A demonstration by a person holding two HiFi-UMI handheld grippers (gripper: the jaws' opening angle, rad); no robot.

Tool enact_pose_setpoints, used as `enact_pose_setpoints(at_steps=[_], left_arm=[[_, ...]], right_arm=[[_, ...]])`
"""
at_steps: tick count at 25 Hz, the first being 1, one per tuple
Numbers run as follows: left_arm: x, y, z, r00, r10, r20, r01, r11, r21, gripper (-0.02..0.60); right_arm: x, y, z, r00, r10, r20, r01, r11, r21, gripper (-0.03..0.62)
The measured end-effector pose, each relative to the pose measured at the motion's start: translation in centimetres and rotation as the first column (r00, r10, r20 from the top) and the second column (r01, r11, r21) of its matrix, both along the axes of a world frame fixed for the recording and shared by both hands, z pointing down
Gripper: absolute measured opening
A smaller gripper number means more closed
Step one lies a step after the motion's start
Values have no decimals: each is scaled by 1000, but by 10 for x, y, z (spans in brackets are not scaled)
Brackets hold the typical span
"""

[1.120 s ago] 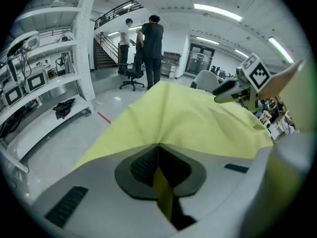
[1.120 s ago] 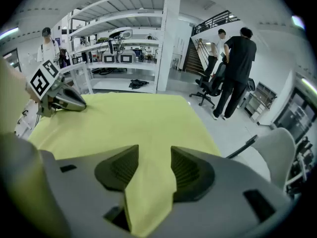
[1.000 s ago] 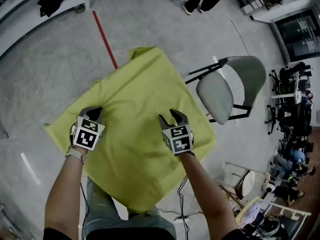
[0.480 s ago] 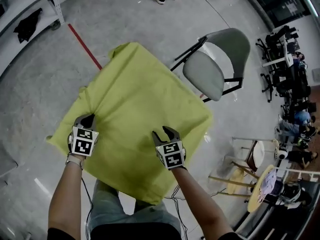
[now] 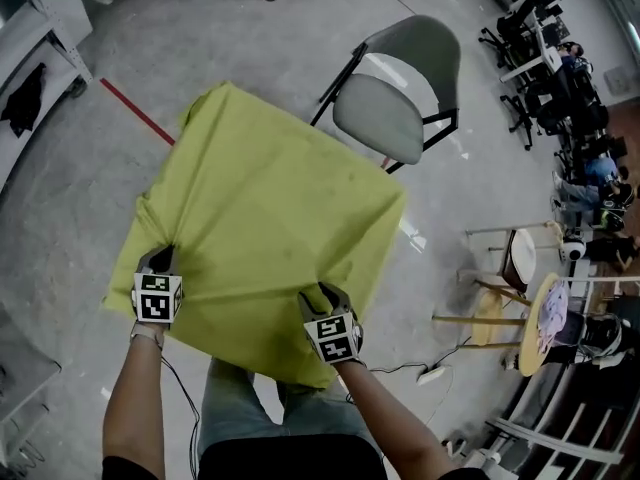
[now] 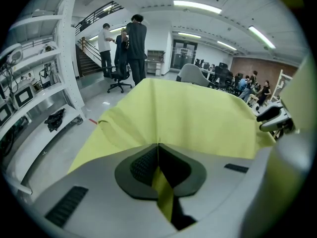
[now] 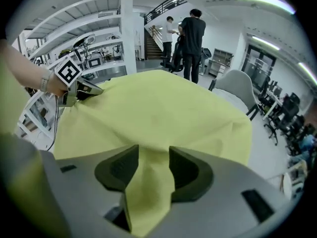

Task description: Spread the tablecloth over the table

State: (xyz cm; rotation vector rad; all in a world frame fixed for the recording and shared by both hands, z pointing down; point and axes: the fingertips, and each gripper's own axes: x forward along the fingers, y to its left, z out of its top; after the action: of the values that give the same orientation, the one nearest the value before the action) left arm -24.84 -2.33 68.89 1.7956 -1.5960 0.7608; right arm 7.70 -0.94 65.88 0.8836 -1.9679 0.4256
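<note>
- On the table, the yellow-green tablecloth (image 5: pixel 270 218) is draped right over the top. It hides the table completely, with all four corners hanging past the edges and the far corner pointing at the red floor line (image 5: pixel 135 113).
- Compared with a second ago, the cloth looks flatter and more squared-up. The ridge that ran out from the left side is mostly gone, and only a few soft creases are left near that edge.
- The left gripper (image 5: pixel 160 258) has barely shifted. Its jaws are fully closed on a thin strip of the near-left edge, and its own view shows the cloth pinched in the seam between the pads.
- The right gripper (image 5: pixel 322 293) is the one that's moved. It was over the middle of the cloth and is now down by the near-right edge, close to the corner that hangs in front of the person's legs (image 5: pixel 250 408).
- Its jaws sit about halfway apart, same as before, and a fat bunched fold fills the gap from pad to pad. I'd call that a grip on the tablecloth.
- My read is that the spread is basically done and this is the final tug to even out the near side. What's left is checking the overhang and letting go.
- One thing to watch: the grey folding chair (image 5: pixel 385 118) sits just beside the far-right edge, so more pulling that way could snag it.
</note>
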Motion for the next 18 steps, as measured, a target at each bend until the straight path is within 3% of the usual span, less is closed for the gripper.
enact_pose_setpoints(at_steps=[7,14,18], left_arm=[[-5,7,-4,999,-2,37,1,1000,19,15],[-4,8,2,999,-21,38,20,1000,13,15],[-3,16,2,999,-35,19,35,999,-2,15]], right_arm=[[36,44,0,986,158,57,-155,986,-55,195],[72,86,34,988,151,41,-144,980,-138,195],[83,93,33,981,181,72,-170,976,-135,187]])
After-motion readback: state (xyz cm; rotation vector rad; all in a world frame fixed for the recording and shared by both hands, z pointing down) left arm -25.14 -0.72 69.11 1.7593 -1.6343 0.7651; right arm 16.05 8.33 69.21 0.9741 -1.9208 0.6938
